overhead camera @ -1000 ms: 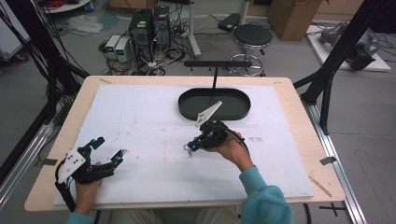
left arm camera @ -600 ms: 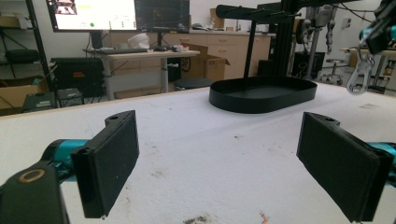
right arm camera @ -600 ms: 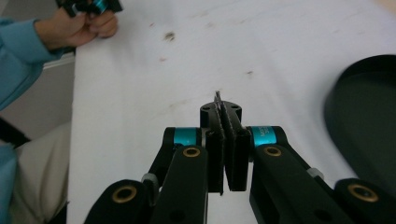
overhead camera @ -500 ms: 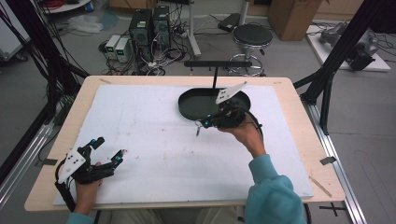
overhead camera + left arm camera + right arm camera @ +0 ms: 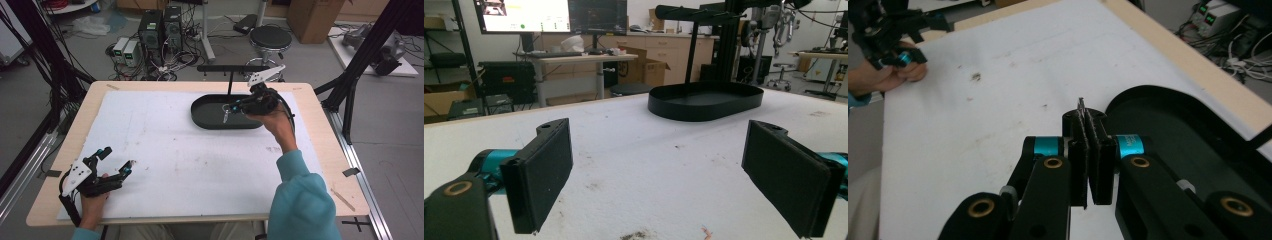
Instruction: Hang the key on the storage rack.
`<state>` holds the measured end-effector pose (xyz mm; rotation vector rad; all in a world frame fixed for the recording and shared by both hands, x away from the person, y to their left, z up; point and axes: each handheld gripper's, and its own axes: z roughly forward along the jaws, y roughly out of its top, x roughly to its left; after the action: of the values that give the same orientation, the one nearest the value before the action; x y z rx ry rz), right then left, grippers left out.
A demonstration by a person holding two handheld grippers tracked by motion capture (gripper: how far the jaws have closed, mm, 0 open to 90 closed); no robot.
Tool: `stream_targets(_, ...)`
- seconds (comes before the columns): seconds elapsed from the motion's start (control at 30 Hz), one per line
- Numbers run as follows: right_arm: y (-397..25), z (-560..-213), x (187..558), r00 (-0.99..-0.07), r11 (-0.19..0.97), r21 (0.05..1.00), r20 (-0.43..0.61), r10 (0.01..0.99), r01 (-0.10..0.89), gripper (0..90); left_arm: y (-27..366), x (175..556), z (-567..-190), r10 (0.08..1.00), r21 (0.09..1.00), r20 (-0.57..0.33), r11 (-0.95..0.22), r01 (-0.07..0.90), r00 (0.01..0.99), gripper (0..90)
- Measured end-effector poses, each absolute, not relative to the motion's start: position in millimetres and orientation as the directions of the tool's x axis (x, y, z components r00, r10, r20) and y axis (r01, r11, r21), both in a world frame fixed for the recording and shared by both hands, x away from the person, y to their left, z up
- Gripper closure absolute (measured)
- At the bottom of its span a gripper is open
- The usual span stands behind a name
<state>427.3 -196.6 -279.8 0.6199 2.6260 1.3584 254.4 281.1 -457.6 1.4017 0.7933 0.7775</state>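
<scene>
Your right gripper (image 5: pixel 226 111) clamped a thin metal piece (image 5: pixel 1081 103) over the black tray (image 5: pixel 210 120); your left gripper (image 5: pixel 117 162) rested wide open on the white mat (image 5: pixel 175 150)

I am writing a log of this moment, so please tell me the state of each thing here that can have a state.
Left gripper: open, low over the white mat, holding nothing.
Right gripper: shut on a small thin metal piece, above the tray's edge.
Black oval tray: flat on the mat; looks empty.
White mat: flat, with small stains.
</scene>
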Motion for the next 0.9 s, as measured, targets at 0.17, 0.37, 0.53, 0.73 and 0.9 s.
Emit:
stream_targets(0.17,-207.4,-265.4,441.2,-0.889,0.513,0.799,0.057,0.455,0.314,89.1,281.1,254.3,-457.5,0.847,1.0,-0.017,0.021,-0.002,0.531,13.3)
stream_targets(0.37,-223.0,-252.9,455.6,-0.871,0.515,0.792,0.041,0.49,0.327,89.2,281.1,254.4,-457.5,0.847,1.0,-0.017,0.02,-0.001,0.531,13.3)
stream_targets(0.53,-233.8,-240.1,467.0,-0.85,0.503,0.794,0.033,0.526,0.342,89.1,281.0,254.3,-457.5,0.847,1.0,-0.015,0.019,-0.002,0.531,13.3)
stream_targets(0.73,-234.0,-230.4,478.1,-0.841,0.524,0.778,0.009,0.541,0.346,89.1,281.0,254.3,-457.5,0.847,1.0,-0.015,0.019,-0.002,0.532,13.3)
stream_targets(0.9,-231.6,-225.4,492.0,-0.836,0.543,0.763,-0.006,0.549,0.351,89.1,281.0,254.4,-457.5,0.847,1.0,-0.016,0.02,-0.002,0.532,13.3)
